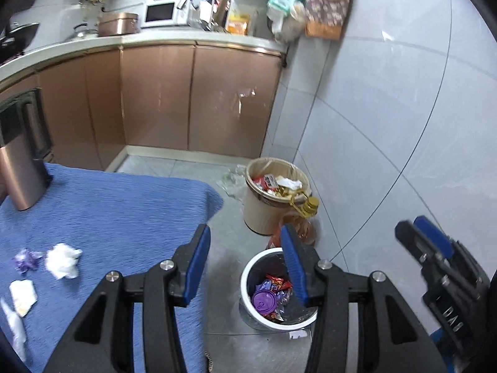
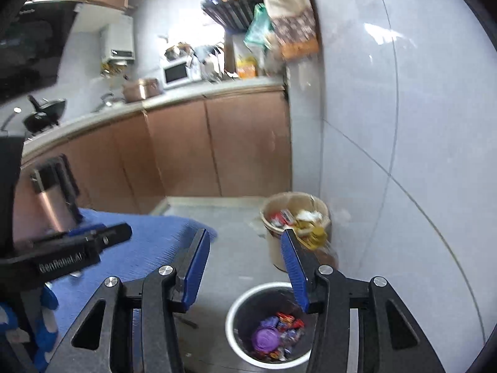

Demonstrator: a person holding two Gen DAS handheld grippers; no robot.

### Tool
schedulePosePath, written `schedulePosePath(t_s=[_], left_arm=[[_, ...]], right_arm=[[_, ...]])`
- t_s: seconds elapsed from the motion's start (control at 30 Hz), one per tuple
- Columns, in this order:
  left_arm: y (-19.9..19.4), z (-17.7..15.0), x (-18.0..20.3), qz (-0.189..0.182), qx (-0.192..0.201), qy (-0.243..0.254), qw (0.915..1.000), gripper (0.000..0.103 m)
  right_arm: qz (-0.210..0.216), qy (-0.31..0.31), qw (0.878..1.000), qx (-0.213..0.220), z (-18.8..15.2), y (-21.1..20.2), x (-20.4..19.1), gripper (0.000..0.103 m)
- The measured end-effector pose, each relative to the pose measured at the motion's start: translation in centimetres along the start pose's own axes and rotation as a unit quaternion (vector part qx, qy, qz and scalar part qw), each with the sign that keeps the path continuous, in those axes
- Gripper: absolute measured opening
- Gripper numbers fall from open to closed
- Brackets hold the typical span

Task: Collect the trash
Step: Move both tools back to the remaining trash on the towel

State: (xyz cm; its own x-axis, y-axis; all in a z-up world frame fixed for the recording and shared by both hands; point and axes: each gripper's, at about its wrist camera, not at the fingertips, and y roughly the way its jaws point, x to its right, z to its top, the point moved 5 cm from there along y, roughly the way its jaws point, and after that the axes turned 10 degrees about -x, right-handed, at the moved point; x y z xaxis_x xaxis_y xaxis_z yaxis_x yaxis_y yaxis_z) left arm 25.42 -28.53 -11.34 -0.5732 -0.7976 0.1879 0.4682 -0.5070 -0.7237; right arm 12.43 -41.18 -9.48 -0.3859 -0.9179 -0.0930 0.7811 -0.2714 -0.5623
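Below both gaping, empty jaws — the white bin holding wrappers.

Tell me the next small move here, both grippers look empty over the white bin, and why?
Probably swing the left gripper back over the blue cloth to the crumpled white tissue. Both grippers' jaws stand open with nothing between them, the white bin already holds wrappers, and tissue, a purple wrapper and other scraps remain on the cloth.

Both grippers, left gripper and right gripper, share one build: black angular linkage arms, silver round pivot screws, ribbed blue finger pads, white lettering on the body, blurred, probably "GenRobot.AI".
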Motion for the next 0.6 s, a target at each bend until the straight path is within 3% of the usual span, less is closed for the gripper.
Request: schedulePosePath(t_s=[0.27,0.6], left_arm=[[-7.1,-2.4,-5.0,0.011,0.037,-0.036,0.9986,0.045],[-15.5,-5.1,-10.3,0.032,0.087,-0.073,0.9930,0.050]], right_arm=[[0.045,-0.034,0.997,0.047,2.0,-5.3,-5.5,0.048],[0.082,-0.060,0.992,0.071,2.0,-10.2,-9.7,0.050]])
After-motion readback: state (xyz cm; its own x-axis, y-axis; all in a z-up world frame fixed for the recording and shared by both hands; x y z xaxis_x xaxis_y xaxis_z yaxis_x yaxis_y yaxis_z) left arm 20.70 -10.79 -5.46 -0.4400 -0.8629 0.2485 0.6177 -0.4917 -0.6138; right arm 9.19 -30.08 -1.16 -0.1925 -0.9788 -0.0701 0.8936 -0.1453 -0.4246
